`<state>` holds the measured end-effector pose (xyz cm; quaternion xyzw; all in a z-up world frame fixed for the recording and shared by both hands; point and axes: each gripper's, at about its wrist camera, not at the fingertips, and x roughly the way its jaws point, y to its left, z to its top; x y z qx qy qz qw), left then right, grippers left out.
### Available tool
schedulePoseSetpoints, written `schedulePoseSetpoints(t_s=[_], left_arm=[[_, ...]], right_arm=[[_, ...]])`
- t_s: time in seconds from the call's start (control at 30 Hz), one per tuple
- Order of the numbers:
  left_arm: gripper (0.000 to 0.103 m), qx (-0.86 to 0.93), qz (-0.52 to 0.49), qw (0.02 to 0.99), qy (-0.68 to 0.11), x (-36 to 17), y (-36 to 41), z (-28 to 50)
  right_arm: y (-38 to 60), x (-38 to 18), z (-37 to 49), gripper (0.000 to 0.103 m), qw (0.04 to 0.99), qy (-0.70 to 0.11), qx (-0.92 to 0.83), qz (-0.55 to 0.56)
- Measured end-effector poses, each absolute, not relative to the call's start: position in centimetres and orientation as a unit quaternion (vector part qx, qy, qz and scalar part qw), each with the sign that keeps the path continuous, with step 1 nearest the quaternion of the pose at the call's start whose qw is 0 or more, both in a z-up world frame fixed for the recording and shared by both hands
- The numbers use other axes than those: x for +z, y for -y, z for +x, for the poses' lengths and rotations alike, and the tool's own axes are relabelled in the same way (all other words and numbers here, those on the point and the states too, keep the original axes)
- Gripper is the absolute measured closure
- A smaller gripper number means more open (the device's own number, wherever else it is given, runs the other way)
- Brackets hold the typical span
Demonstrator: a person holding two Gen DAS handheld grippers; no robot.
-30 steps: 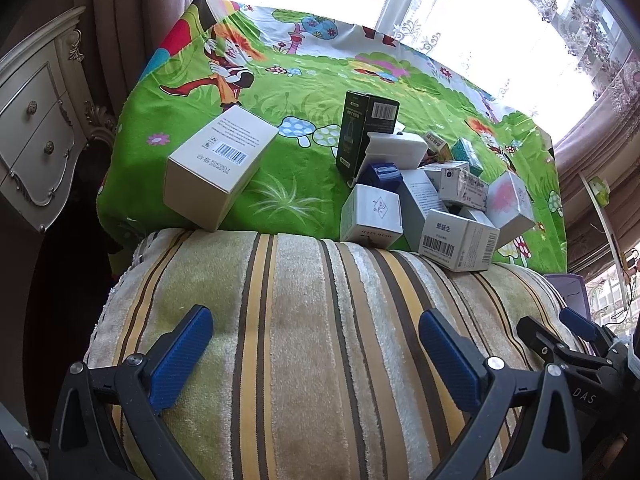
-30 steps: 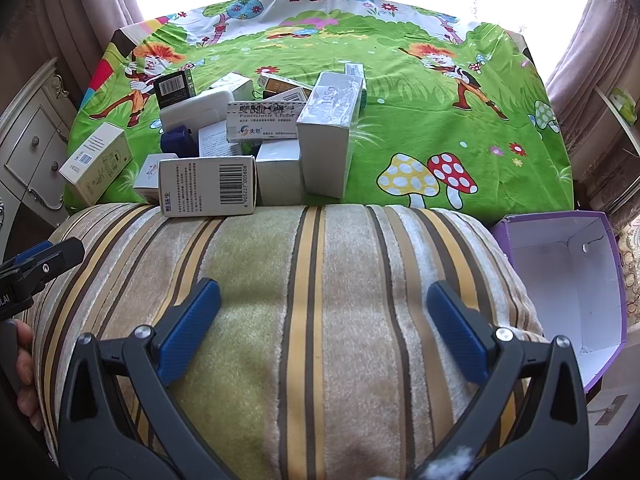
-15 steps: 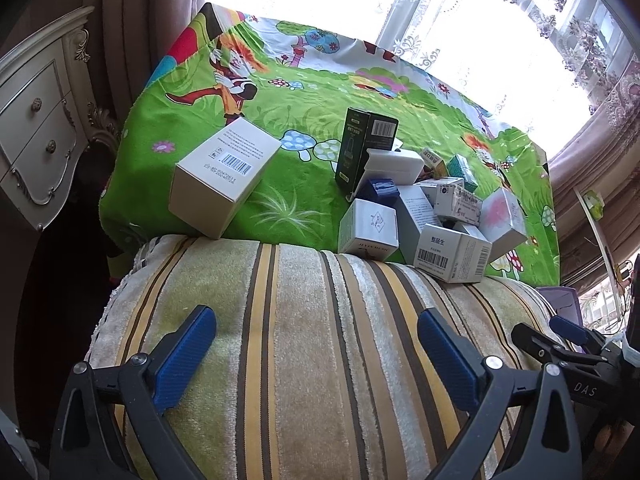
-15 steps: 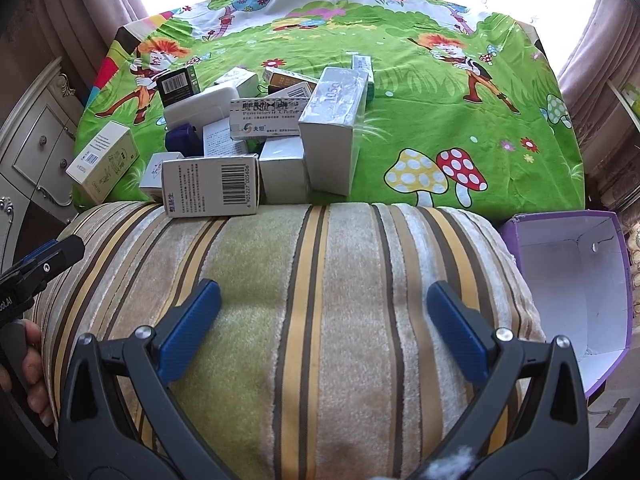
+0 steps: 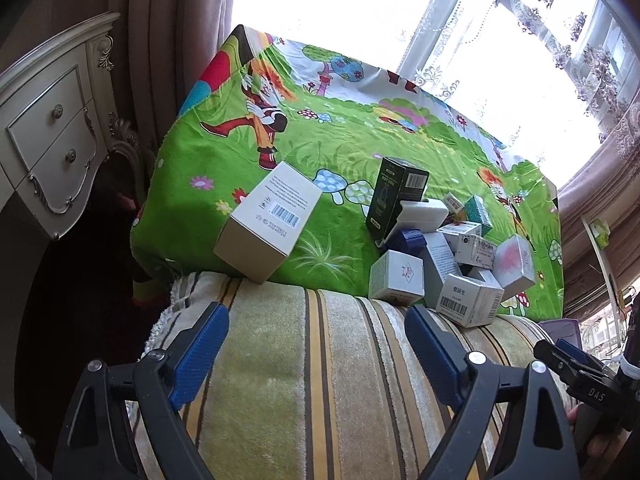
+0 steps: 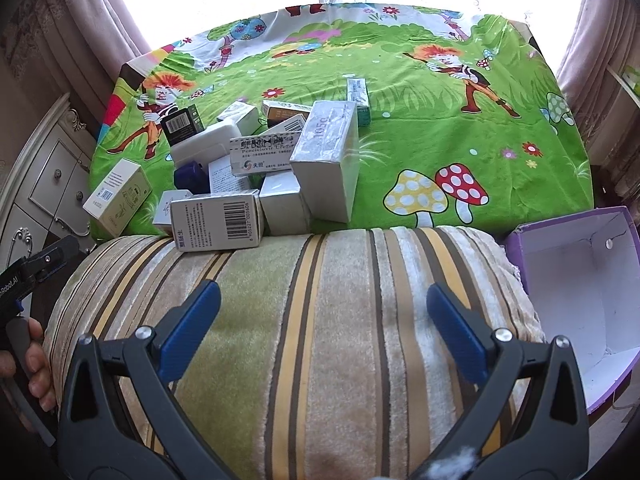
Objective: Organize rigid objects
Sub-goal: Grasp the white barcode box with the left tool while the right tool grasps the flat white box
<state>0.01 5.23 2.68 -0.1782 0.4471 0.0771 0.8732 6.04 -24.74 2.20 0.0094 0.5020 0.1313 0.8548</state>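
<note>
left gripper [image 5: 316,354]: tilted downward, jaws closing, nothing between them | right gripper [image 6: 322,330]: tilted downward, jaws wide apart, empty | left hand [image 6: 30,364]: fingers wrapped round its gripper's handle, seen at right-wrist view's left edge

Bright bedroom, as I see it.
Sunlit window [image 5: 500,28] with lace curtain, mauve drapes [image 5: 160,32], a cream carved dresser [image 5: 52,136] at left.
</note>
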Motion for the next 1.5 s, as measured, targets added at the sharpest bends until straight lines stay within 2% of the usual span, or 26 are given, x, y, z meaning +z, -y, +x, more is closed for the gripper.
schedulePoseSetpoints(t_s=[0.3,0.67,0.73,0.77,0.83,0.87,0.97,1.07,1.5], left_arm=[[0.012,0.109,-0.084,0.864,-0.484,1.8,-6.7,4.5],[0.013,0.115,-0.042,0.844,-0.522,-0.4,-7.1,7.7],[0.018,0.113,-0.035,0.843,-0.524,-0.6,-6.9,7.9],[0.021,0.112,-0.033,0.842,-0.526,-0.7,-6.9,8.1],[0.038,0.112,-0.032,0.839,-0.531,-0.9,-6.9,8.3],[0.042,0.111,-0.032,0.838,-0.534,-1.1,-6.9,8.4],[0.044,0.106,-0.033,0.837,-0.535,-1.2,-6.8,8.6],[0.046,0.107,-0.032,0.843,-0.526,-0.7,-6.6,8.3],[0.049,0.111,-0.089,0.870,-0.473,2.4,-6.4,6.4]], right_arm=[[23.6,3.2,9.1,0.000,0.868,-0.480,0.130,-0.026],[22.9,2.5,13.8,0.000,0.866,-0.488,0.104,-0.026],[22.9,2.1,14.7,0.001,0.864,-0.494,0.098,-0.023],[22.9,1.9,15.0,0.004,0.861,-0.499,0.095,-0.021],[22.9,1.4,15.5,0.011,0.856,-0.509,0.094,-0.017],[22.9,1.1,15.8,0.017,0.852,-0.514,0.094,-0.016],[22.9,0.6,16.1,0.034,0.845,-0.525,0.100,-0.013],[23.3,0.4,16.1,0.063,0.843,-0.528,0.107,0.001],[26.2,2.3,14.5,0.065,0.867,-0.483,0.110,0.056]])
